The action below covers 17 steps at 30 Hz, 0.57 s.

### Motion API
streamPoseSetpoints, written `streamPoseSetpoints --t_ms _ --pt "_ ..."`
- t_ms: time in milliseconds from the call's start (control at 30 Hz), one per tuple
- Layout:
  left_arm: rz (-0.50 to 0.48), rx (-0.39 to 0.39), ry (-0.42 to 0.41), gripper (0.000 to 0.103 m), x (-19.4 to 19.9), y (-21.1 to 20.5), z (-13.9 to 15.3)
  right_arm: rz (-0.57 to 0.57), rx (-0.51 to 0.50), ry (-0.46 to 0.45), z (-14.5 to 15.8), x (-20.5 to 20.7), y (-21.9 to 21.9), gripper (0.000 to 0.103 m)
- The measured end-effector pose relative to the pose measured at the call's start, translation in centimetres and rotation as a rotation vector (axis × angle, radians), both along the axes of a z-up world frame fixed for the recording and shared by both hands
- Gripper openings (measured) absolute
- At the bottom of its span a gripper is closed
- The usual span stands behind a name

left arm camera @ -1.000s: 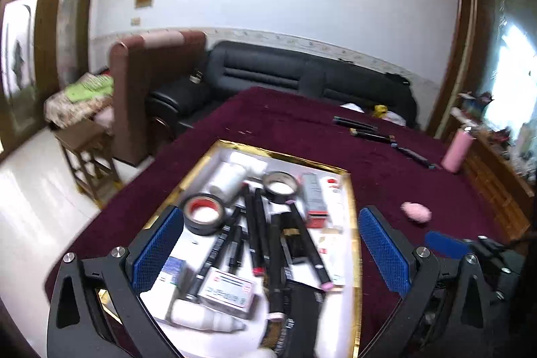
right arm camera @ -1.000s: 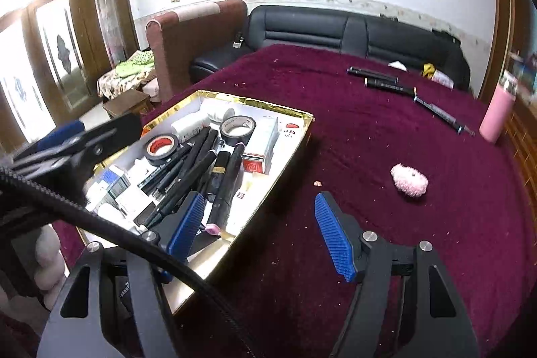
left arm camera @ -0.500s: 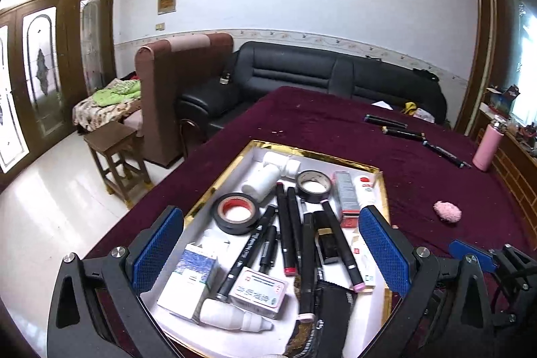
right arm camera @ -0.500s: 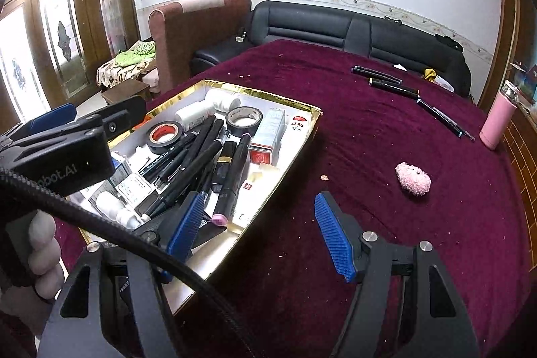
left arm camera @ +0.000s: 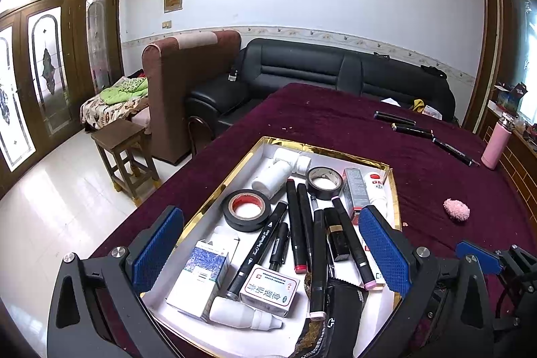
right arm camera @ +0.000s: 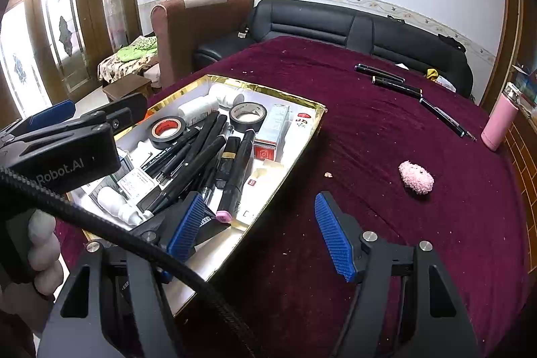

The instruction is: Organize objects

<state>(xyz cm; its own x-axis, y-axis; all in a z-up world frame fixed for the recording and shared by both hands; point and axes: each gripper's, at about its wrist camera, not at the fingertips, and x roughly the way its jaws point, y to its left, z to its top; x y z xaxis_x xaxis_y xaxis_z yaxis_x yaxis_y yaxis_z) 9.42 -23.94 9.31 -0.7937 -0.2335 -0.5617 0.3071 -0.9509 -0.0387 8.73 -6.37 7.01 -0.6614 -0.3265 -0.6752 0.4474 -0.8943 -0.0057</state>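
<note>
A gold-rimmed white tray (left arm camera: 231, 180) (right arm camera: 303, 136) lies on the dark red tablecloth. It holds several black markers (left arm camera: 295, 223), two tape rolls (left arm camera: 246, 212), small boxes (left arm camera: 201, 277) and white bottles (left arm camera: 272, 176). My left gripper (left arm camera: 270, 244) hovers open over the near half of the tray with nothing between its blue pads; in the right wrist view the left gripper (right arm camera: 67, 130) shows at the left, gripped by a hand. My right gripper (right arm camera: 261, 234) is open over the tray's near right rim and the cloth, holding nothing. Three black pens (right arm camera: 389, 78) lie loose at the far side.
A pink fluffy item (right arm camera: 416, 178) rests on the cloth right of the tray. A pink bottle (right arm camera: 498, 126) stands near the table's right edge. Behind the table are a black sofa (left arm camera: 335, 72), a brown armchair (left arm camera: 188, 83) and a wooden stool (left arm camera: 124, 153).
The left wrist view has swung a little to the left, so the tray and the pink item sit further right in it. Both grippers stay open and the right one has not visibly moved.
</note>
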Motion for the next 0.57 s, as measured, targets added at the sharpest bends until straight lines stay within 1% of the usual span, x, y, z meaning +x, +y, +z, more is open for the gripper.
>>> streamPoseSetpoints --t_ms 433,567 --pt "0.004 0.011 -0.034 0.102 0.06 -0.25 -0.63 0.004 0.008 -0.004 -0.22 0.28 -0.25 0.069" --pt "0.006 0.038 -0.035 0.102 0.33 -0.62 -0.55 0.005 0.007 -0.001 -0.20 0.43 -0.22 0.069"
